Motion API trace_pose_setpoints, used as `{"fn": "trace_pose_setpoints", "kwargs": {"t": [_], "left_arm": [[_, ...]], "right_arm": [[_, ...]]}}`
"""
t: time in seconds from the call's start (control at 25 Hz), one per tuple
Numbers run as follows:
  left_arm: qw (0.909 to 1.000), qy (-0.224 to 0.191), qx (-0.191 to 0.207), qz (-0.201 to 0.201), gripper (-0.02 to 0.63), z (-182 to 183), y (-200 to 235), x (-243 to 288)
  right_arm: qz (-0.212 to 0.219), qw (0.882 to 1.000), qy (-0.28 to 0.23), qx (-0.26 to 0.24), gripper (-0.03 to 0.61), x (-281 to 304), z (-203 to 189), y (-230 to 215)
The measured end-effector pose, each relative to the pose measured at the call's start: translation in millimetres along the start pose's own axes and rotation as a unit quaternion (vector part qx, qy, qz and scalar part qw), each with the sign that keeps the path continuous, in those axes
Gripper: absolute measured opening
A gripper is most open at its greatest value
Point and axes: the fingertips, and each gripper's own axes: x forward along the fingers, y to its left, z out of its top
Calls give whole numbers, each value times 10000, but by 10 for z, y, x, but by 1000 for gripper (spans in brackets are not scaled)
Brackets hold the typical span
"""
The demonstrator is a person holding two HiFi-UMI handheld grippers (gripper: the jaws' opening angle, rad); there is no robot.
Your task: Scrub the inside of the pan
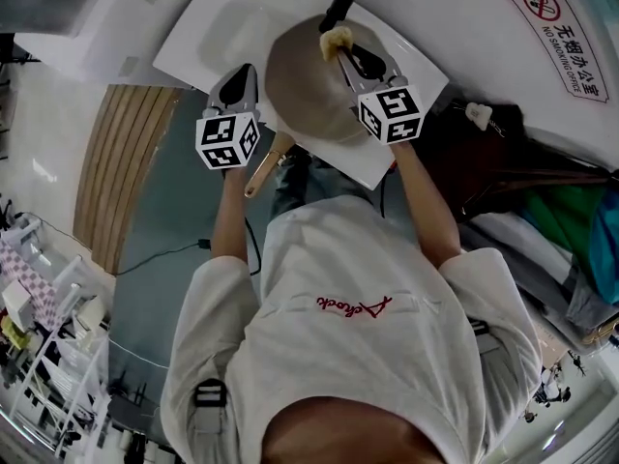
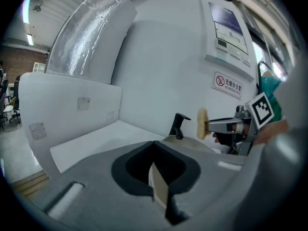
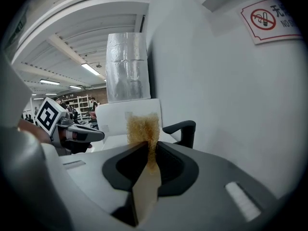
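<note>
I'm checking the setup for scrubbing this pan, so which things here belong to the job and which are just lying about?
For the job: pan; scouring sponge, clamped in the right gripper; left gripper, shut, beside the pan.
Just lying about: no-smoking sign; green cloth; floor cable; foil duct.

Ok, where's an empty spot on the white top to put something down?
The far left of the white top, left of the pan and beyond the left gripper, is bare. The right side is crowded: the pan, the right gripper and its sponge fill it.
</note>
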Motion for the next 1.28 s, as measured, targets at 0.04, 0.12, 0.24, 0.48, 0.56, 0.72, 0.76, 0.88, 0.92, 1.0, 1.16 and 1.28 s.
{"fn": "trace_pose_setpoints", "kwargs": {"t": [0.04, 0.12, 0.24, 0.48, 0.56, 0.72, 0.76, 0.88, 0.92, 1.0, 1.16, 1.28], "left_arm": [[10000, 31, -26, 5, 0, -38, 8, 4], [9999, 83, -72, 10, 0, -105, 20, 20], [9998, 148, -108, 10, 0, -199, 36, 57], [9993, 294, -209, 5, 0, -380, 53, 109], [9992, 333, -240, 5, 0, -427, 52, 119], [9987, 410, -300, 16, 0, -519, 56, 153], [9986, 422, -315, 13, 0, -540, 54, 163], [9982, 459, -376, -18, 0, -609, 50, 195], [9980, 482, -404, -36, 0, -636, 48, 208], [9974, 541, -465, -79, 75, -691, 41, 236], [9963, 671, -520, -144, 95, -783, 23, 284], [9955, 743, -560, -195, 96, -831, 4, 319]], "right_arm": [[25, 10000, 48, 2, 64, 13, -38, 17], [74, 9999, 135, -14, 64, 44, -105, 43], [149, 9996, 218, -47, 64, 108, -179, 71], [274, 9988, 378, -146, 64, 228, -292, 126], [323, 9984, 424, -189, 64, 258, -321, 148], [384, 9978, 482, -225, 64, 301, -365, 172], [393, 9978, 493, -223, 64, 309, -379, 174], [417, 9974, 540, -233, 64, 332, -431, 176], [425, 9973, 558, -236, 64, 338, -448, 175], [441, 9970, 587, -241, 64, 352, -477, 174], [477, 9966, 611, -262, 64, 383, -506, 174], [494, 9965, 626, -269, 64, 400, -517, 168]]}}
